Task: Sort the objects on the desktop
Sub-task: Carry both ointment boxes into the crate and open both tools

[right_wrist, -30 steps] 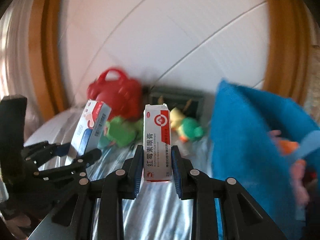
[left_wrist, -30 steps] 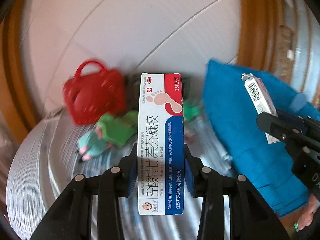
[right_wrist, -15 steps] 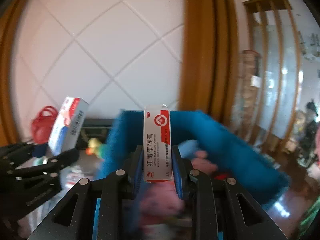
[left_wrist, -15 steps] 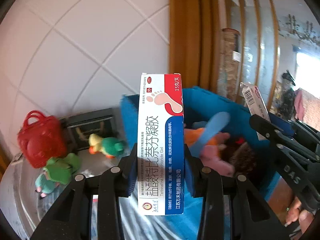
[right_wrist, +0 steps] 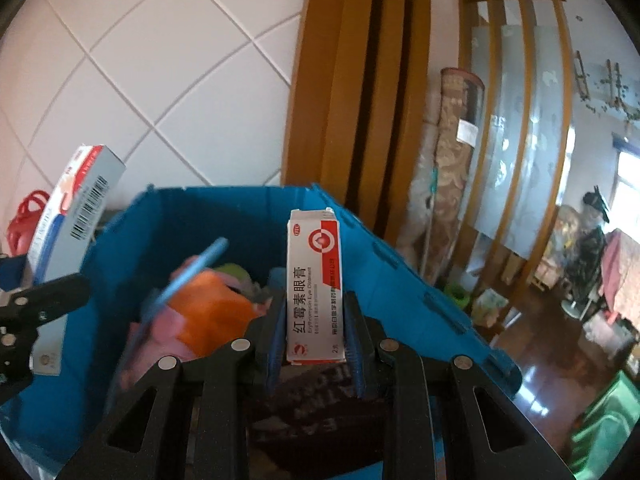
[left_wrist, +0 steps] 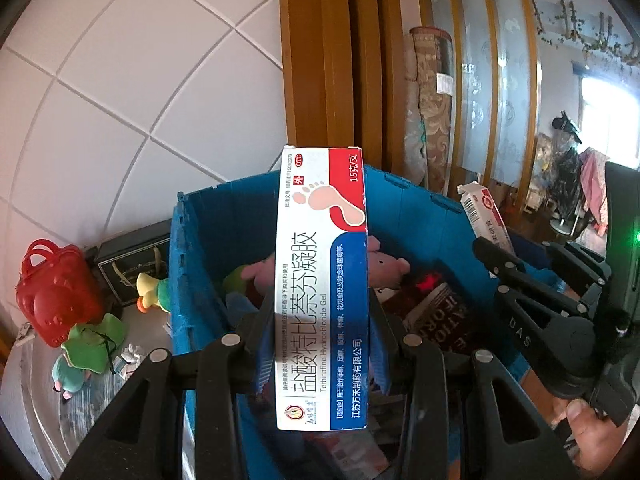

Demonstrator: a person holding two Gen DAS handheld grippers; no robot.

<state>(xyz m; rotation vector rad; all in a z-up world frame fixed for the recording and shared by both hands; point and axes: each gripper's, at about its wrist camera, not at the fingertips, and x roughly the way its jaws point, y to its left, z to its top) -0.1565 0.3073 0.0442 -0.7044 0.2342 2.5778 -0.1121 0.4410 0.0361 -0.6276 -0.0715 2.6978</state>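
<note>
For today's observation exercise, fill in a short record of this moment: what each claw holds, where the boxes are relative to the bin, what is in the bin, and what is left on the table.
left claw: shut on the foot gel box, held upright
right claw: shut on the eye ointment box, held upright
position: both boxes over the open blue bin
bin contents: soft toys and a dark printed packet, partly hidden
left on table: red toy handbag, green plush, duck toy, dark box
</note>
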